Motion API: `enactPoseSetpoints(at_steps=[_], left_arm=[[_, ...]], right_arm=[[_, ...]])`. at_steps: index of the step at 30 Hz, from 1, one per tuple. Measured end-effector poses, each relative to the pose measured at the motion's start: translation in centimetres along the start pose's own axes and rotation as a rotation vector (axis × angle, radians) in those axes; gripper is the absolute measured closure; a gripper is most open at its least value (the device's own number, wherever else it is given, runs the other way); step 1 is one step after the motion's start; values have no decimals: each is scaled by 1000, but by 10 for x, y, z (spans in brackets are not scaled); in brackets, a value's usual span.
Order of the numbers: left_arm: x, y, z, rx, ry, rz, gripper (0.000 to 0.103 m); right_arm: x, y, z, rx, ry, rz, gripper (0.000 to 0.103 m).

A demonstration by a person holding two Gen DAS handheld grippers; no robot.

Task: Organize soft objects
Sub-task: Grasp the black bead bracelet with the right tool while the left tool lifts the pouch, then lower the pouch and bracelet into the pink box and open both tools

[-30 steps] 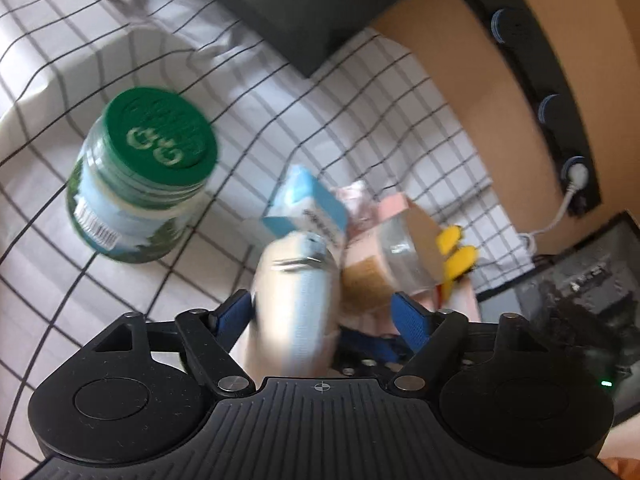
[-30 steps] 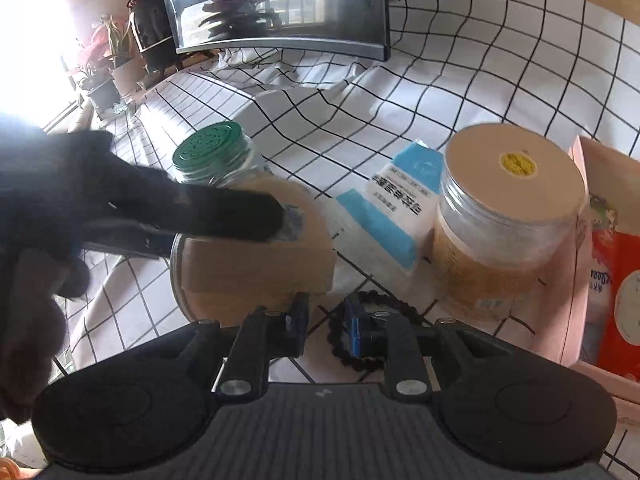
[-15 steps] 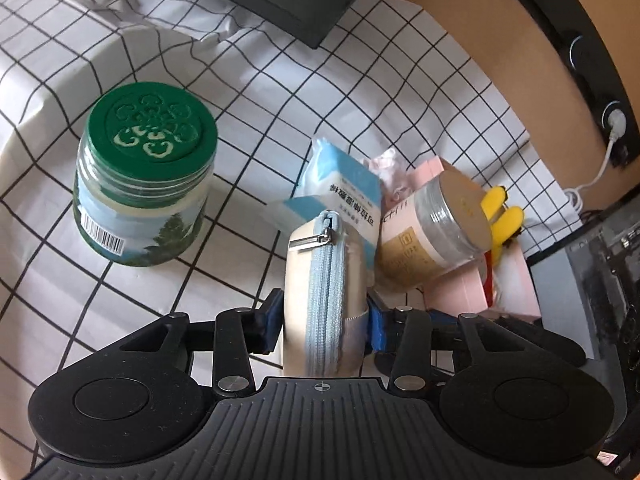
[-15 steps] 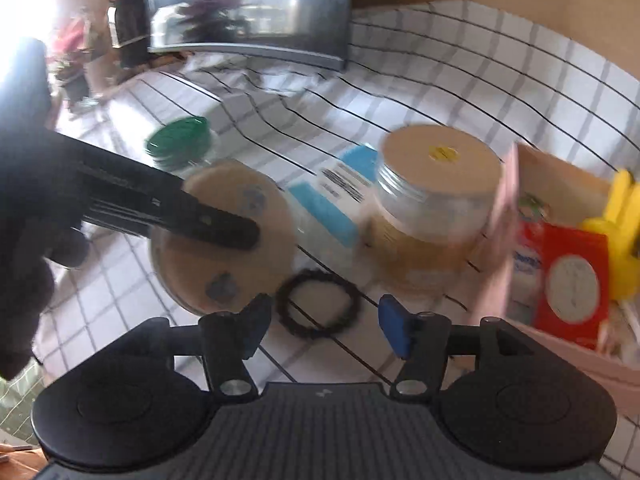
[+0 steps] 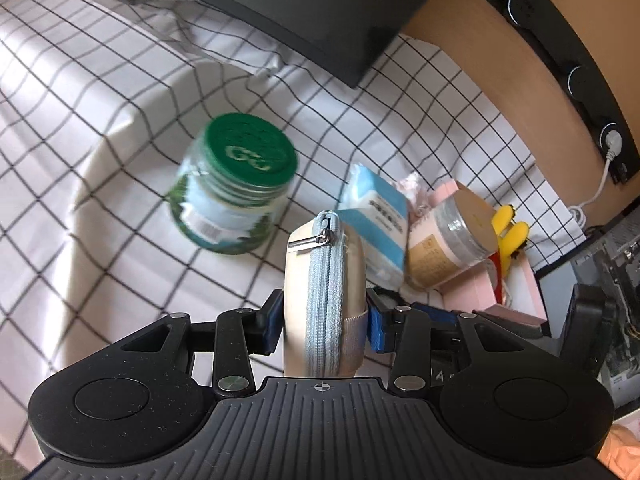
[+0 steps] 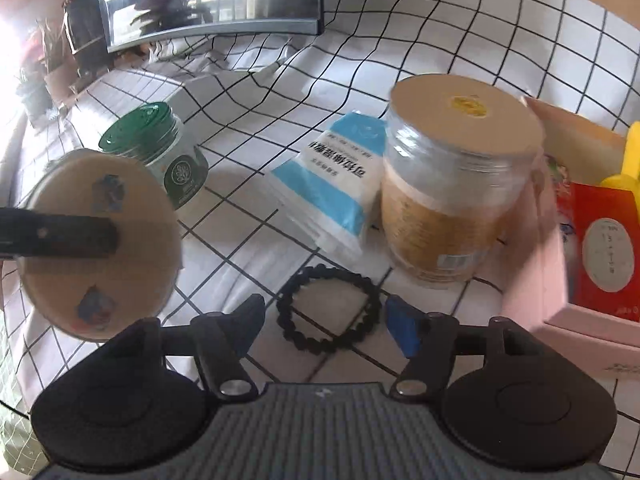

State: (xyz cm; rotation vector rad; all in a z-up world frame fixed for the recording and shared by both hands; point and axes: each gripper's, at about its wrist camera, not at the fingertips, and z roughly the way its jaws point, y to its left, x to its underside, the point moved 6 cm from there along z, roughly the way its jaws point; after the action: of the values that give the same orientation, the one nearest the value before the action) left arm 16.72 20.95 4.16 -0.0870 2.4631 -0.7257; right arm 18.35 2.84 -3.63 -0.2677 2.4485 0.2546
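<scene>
My left gripper [image 5: 324, 326] is shut on a round beige zip pouch [image 5: 324, 296], held on edge above the checked cloth; the pouch also shows in the right wrist view [image 6: 100, 240] with a left finger [image 6: 60, 236] across it. My right gripper [image 6: 324, 324] is open and empty, its fingers either side of a black bead bracelet [image 6: 330, 308] lying on the cloth. A blue and white soft tissue pack [image 6: 332, 188] lies just beyond, also in the left wrist view [image 5: 378, 232].
A green-lidded jar [image 5: 236, 196] stands left. A tan-lidded jar [image 6: 452, 184] stands right of the tissue pack. A pink box [image 6: 560, 312] at the right holds a red packet [image 6: 604, 252] and a yellow toy [image 5: 510, 232]. A monitor [image 6: 208, 0] stands behind.
My left gripper has lifted the pouch up and back from the jars. My right gripper has opened wider and come nearer to the bracelet.
</scene>
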Motion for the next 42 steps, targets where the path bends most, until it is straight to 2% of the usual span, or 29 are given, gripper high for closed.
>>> enactPoseSetpoints(at_steps=[2,4,6,7,10,13,16,20,22,27,31,33,42], left_arm=[[0,7,-5,2,-6,-15,58],[1,14,-8,8,-8,-30,58],[1,20,-12,10,-14,-34,58],[0,21,-15,12,-18,-34,58],[-7,21,-28,6,-54,-17,58],[-23,15,-47,12,-102,11,58],[-44,7,-64,17,-155,35,58],[-82,-7,-82,-4,-234,77,58],[-100,-19,-88,-12,-268,104,58],[-133,-58,-90,4,-301,156,58],[-140,-101,-74,50,-284,215,58],[-140,-123,-60,82,-255,238,58],[-109,-220,26,214,-48,344,58]], right_arm=[[0,7,3,13,2,-29,37],[-1,15,3,26,9,-75,57],[-3,19,1,22,31,-92,86],[-4,20,0,19,46,-92,89],[-9,23,-9,17,61,-99,89],[-24,27,-35,-38,41,-82,89],[-55,30,-74,-76,-29,-78,89],[-104,28,-135,-87,-170,-113,89],[-122,22,-161,-74,-232,-122,89],[-143,-9,-213,49,-375,-121,89],[-134,-45,-237,168,-441,-102,89],[-127,-66,-242,194,-453,-63,89],[-77,-157,-246,296,-485,162,89]])
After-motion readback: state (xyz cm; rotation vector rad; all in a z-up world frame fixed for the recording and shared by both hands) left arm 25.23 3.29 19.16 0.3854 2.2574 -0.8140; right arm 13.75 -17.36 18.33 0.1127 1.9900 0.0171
